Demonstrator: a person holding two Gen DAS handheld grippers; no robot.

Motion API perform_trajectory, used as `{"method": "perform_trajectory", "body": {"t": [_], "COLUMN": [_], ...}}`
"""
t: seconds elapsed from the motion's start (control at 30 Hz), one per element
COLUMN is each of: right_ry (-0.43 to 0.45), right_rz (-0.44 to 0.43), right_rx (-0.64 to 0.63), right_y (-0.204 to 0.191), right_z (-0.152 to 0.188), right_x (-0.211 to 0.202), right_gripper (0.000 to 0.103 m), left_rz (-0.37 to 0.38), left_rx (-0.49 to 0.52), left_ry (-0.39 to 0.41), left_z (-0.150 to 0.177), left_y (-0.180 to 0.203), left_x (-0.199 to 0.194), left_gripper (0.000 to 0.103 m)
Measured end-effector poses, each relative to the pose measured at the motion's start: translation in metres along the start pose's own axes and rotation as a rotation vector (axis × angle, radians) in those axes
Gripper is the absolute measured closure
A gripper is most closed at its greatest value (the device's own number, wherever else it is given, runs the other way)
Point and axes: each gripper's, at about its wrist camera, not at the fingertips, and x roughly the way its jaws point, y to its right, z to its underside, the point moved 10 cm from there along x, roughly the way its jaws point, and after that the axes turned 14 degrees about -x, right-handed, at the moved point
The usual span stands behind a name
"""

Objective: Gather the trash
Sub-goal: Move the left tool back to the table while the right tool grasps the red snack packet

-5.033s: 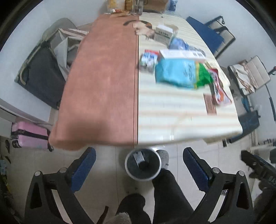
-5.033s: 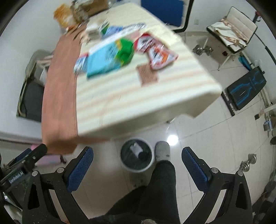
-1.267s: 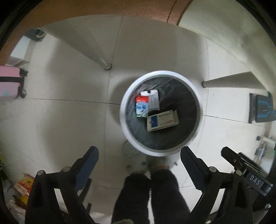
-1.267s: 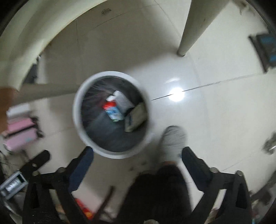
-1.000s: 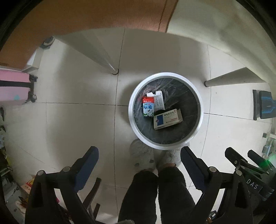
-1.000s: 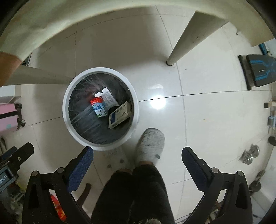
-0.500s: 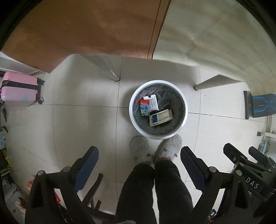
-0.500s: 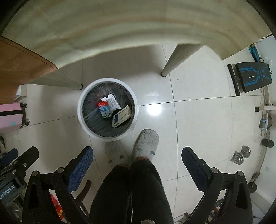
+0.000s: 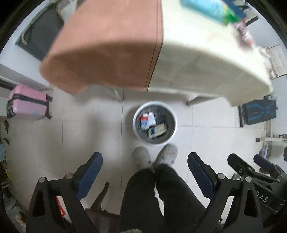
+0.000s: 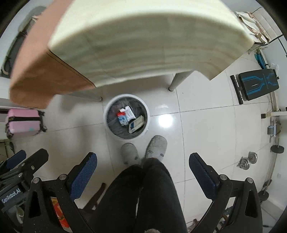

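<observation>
A: Item one, left hand-held gripper (image 9: 144, 172)?

B: Blue-padded fingers spread wide, nothing between them. Right hand-held gripper (image 10: 142, 170): likewise wide apart and empty. Both point down at the floor, side by side.

A: Item two, the receptacle?

B: Round white-rimmed waste bin with dark liner (image 9: 138, 129), standing on the pale tiled floor, ahead of and below both hand-held grippers, just beyond the person's grey fuzzy slippers (image 9: 156, 156). It sits by the counter's edge, probably so litter can be carried a short way and dropped straight in.

A: Contents?

B: Red, white and blue milk carton (image 9: 144, 123) and flat white-and-blue cardboard box (image 9: 157, 130), lying side by side on the liner; a white piece beside the carton is too small to identify.

A: Item three, trash outstanding?

B: Teal-and-green plastic packet (image 9: 211, 9), blurred, on the cream striped cloth of the counter (image 9: 206, 59), far ahead and above the left hand-held gripper. Judged still to collect; the empty fingers suit reaching for it next.

A: Other fixtures?

B: Terracotta cloth (image 9: 107, 50) over the counter's left half; pink hard-shell suitcase (image 9: 28, 102) well off to the left.
</observation>
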Motion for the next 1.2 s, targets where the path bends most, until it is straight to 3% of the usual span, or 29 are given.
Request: {"method": "perform_trajectory", "body": {"t": [0.17, 0.33, 0.5, 0.67, 0.83, 1.03, 1.2], "right_ry": [0.101, 0.199, 0.230, 0.212, 0.144, 0.047, -0.004], "right_rz": [-0.041, -0.040, -0.027, -0.026, -0.044, -0.069, -0.076], "right_rx": [0.056, 0.113, 0.164, 0.177, 0.160, 0.076, 0.001], "right_y": [0.013, 0.053, 0.105, 0.160, 0.197, 0.207, 0.196], "right_z": [-0.030, -0.075, -0.121, -0.191, -0.267, -0.342, -0.376], "right_x": [-0.074, -0.138, -0.157, -0.141, -0.099, -0.032, 0.009], "right_gripper": [0.000, 0.000, 0.000, 0.000, 0.000, 0.000, 0.000], "left_rz": [0.050, 0.073, 0.070, 0.061, 0.060, 0.058, 0.062], "left_rx": [0.022, 0.031, -0.007, -0.079, -0.121, -0.105, -0.063], "left_ry": [0.097, 0.194, 0.221, 0.201, 0.122, 0.059, 0.005], "left_z": [-0.037, -0.086, -0.143, -0.201, -0.261, -0.313, -0.332], "left_y": [0.030, 0.063, 0.090, 0.117, 0.149, 0.180, 0.201], "left_x": [-0.053, -0.091, -0.095, -0.079, -0.038, 0.010, 0.050], "left_gripper": [0.006, 0.006, 0.006, 0.006, 0.007, 0.007, 0.008]}}
